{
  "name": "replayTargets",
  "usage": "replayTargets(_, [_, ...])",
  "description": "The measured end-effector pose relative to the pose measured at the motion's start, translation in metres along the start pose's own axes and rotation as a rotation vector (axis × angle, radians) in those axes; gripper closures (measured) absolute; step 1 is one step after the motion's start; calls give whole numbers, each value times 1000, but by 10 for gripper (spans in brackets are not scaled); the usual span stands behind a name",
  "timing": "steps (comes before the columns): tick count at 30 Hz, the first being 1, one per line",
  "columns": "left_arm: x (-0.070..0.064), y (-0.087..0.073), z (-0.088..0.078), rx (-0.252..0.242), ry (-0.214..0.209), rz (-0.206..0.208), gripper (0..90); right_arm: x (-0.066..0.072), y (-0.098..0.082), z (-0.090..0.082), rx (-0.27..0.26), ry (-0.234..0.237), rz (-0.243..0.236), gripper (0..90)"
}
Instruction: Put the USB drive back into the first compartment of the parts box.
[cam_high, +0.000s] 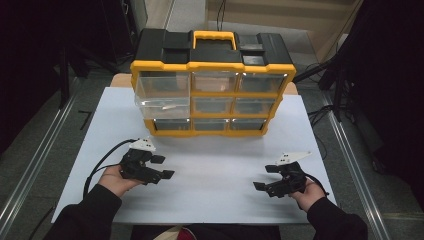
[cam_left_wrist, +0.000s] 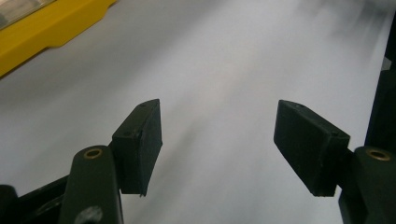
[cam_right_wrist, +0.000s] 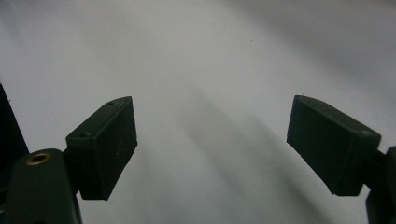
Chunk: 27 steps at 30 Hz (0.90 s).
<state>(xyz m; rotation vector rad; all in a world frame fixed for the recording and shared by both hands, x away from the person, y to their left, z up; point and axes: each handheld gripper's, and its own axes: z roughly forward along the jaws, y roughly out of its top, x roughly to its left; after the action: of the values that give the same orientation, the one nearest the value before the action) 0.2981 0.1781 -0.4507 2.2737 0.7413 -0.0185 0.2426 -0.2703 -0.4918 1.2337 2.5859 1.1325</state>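
Observation:
A yellow and black organizer with several clear drawers stands at the back middle of the white table. Its big left drawer has a small pale item lying in it. My left gripper hovers low over the table in front of the organizer's left corner, open and holding nothing. In the left gripper view the left gripper frames bare white surface, with the organizer's yellow base at the upper left. My right gripper is near the front right, jaws pointing left. Its pads stand wide apart over bare table.
Both grippers trail black cables. Metal rails run along both sides of the table. Dark stands and floor cables sit beyond the right rear corner. White surface lies between the two grippers.

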Motion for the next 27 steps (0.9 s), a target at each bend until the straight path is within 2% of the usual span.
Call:
replayTargets(7, [8,-11,-8,0,9,-44,324,0,0,1,3,-1,-2,142])
replayTargets(17, [14,-21,-15,10,31,-59,323,0,0,1,3,0,-3,142])
replayTargets(27, [22,-36,-26,11,63,-102,323,0,0,1,8,0,0,142])
